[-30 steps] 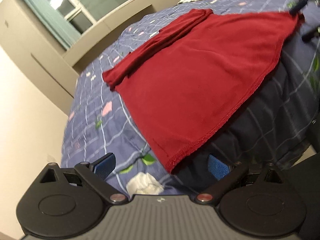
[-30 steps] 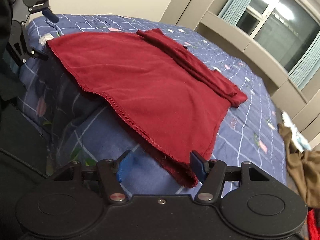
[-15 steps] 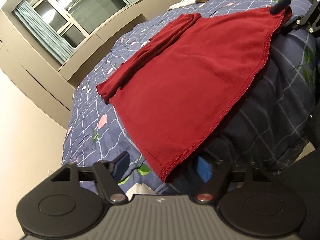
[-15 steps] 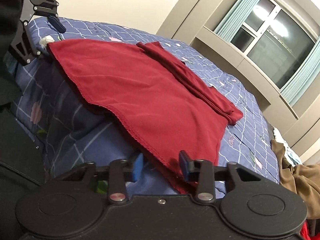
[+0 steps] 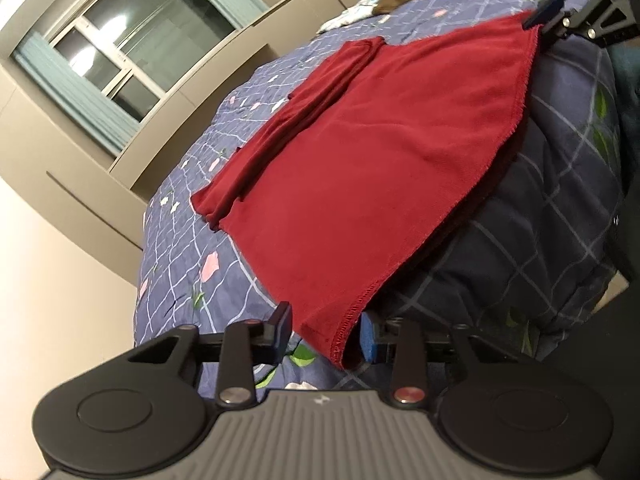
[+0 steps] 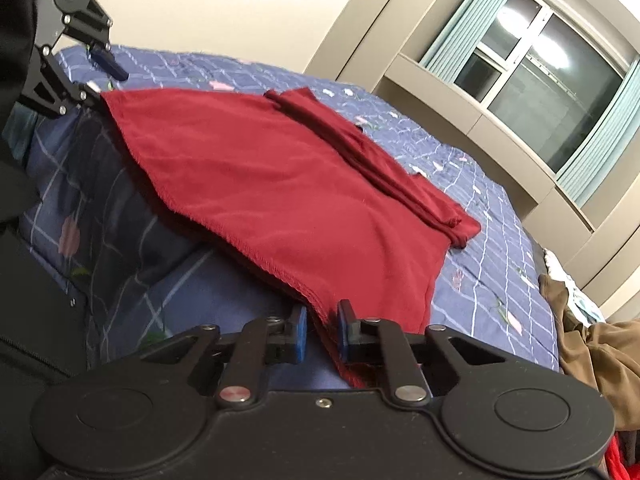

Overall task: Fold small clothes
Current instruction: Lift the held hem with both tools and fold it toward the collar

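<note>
A dark red garment [image 5: 372, 160] lies flat on the blue patterned bedspread [image 5: 180, 248], with a folded sleeve along its far side; it also shows in the right wrist view [image 6: 280, 184]. My left gripper [image 5: 326, 332] has its jaws partly open around the garment's near hem corner, a gap still showing. My right gripper [image 6: 322, 332] has its jaws narrowed around the other hem corner, with a small gap. Each gripper appears in the other's view, the right one [image 5: 560, 12] and the left one [image 6: 92, 68], at the garment's far corner.
A brown garment [image 6: 596, 344] and other clothes lie piled on the bed near the window wall. A white crumpled item [image 5: 304, 385] lies below the left gripper. The bed edge drops away along the garment's hem. A red item [image 6: 624, 460] shows at the lower right corner.
Both grippers moved in onto the hem corners and their jaws narrowed, the right more than the left. The garment's corners now lie between the jaws.
</note>
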Available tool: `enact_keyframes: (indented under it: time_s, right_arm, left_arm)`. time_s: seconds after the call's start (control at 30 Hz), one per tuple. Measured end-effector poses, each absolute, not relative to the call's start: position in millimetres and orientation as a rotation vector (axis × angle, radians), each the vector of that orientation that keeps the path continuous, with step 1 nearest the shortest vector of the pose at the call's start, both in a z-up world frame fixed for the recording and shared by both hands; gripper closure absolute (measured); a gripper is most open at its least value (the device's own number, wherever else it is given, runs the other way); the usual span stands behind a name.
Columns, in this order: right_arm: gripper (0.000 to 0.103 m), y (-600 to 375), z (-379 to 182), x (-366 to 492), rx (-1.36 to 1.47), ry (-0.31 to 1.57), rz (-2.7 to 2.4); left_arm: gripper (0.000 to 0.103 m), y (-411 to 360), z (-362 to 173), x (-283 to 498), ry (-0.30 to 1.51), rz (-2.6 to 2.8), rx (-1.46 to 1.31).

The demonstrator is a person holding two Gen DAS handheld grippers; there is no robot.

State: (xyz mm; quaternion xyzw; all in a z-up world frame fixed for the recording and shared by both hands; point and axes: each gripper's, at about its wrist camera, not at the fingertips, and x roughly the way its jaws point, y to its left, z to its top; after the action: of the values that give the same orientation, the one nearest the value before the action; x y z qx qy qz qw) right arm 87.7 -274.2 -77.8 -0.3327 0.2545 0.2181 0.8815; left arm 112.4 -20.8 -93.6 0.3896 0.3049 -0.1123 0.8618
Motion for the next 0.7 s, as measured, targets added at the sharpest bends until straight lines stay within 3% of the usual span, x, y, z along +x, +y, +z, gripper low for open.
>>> enact_keyframes:
  time_s: [0.17, 0.2, 0.23, 0.33, 0.5, 0.7]
  right_arm:
    - [0.082, -280.8, -84.9, 82.1, -0.725, 0.522, 0.433]
    - [0.082, -281.8, -85.4, 81.9, -0.728, 0.519, 0.433]
    - [0.082, -282.2, -85.4, 82.0, -0.732, 0.517, 0.432]
    - [0.085, -282.7, -83.5, 83.8, -0.739, 0.516, 0.433]
    - [0.097, -288.8, -75.3, 88.2, -0.729, 0.524, 0.431]
    - [0.098, -290.2, -46.7, 107.5, -0.676, 0.492, 0.421]
  left_arm:
    - [0.061, -18.1, -99.9, 112.0, 0.643, -0.242, 0.845]
    - [0.066, -17.4, -99.6, 112.2, 0.641, -0.245, 0.844]
    - [0.079, -16.6, -98.7, 112.5, 0.639, -0.254, 0.839]
    - [0.096, -15.8, -94.4, 112.0, 0.628, -0.277, 0.828]
    - [0.100, -11.3, -83.1, 116.3, 0.617, -0.288, 0.820]
    - [0.101, -5.5, -55.5, 133.3, 0.584, -0.278, 0.802]
